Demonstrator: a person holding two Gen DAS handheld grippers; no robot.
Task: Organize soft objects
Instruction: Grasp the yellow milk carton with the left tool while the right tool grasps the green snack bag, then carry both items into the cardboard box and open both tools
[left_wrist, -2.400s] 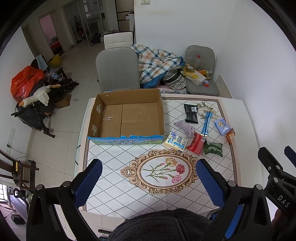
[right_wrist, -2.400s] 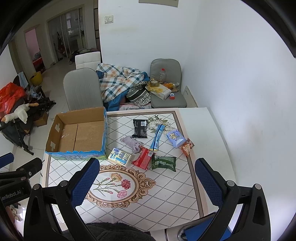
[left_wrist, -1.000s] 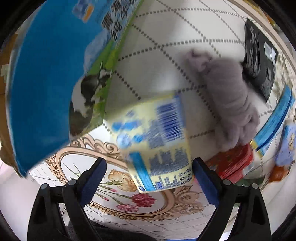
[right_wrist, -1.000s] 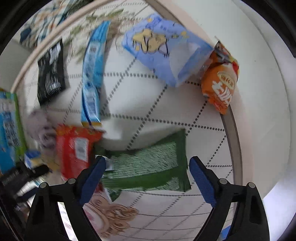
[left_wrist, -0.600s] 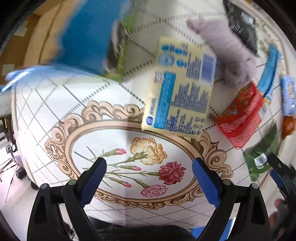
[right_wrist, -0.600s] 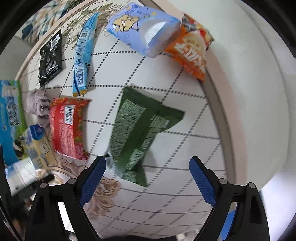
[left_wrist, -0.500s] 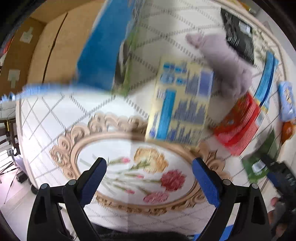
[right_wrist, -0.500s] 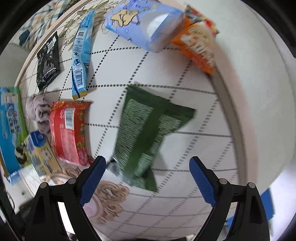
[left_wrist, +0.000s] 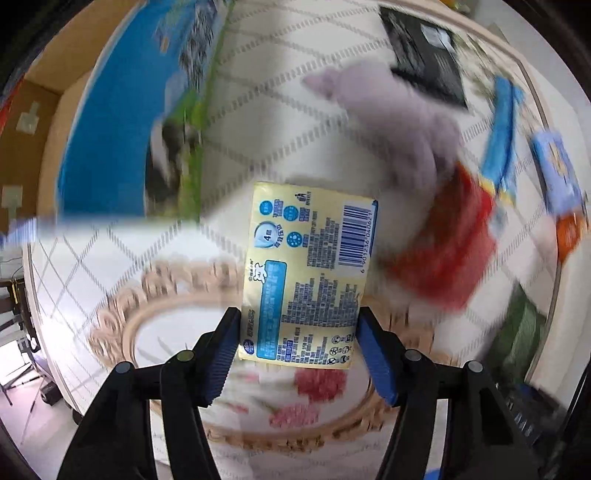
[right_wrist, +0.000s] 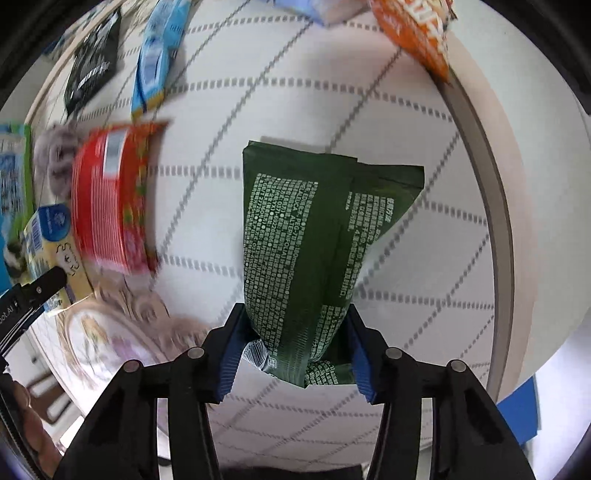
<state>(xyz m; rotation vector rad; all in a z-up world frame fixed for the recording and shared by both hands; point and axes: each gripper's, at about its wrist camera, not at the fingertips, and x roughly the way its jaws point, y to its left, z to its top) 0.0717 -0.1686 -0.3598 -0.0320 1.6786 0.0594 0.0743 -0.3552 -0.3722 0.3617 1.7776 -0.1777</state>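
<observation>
One cardboard box (left_wrist: 110, 122), one grey cloth (left_wrist: 399, 122), seven packets (right_wrist: 314, 236), two hand-held grippers (left_wrist: 299, 347).

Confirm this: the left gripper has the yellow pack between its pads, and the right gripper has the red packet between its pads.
Wrong on the right side. The right wrist view shows the right gripper closing on the green packet; the red packet lies apart on the table. The left gripper is closing on the yellow pack, as stated.

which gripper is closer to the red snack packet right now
Left. The left gripper, closing on the yellow pack, has the red packet just beside that pack. The right gripper, closing on the green pouch, sits farther off.
</observation>
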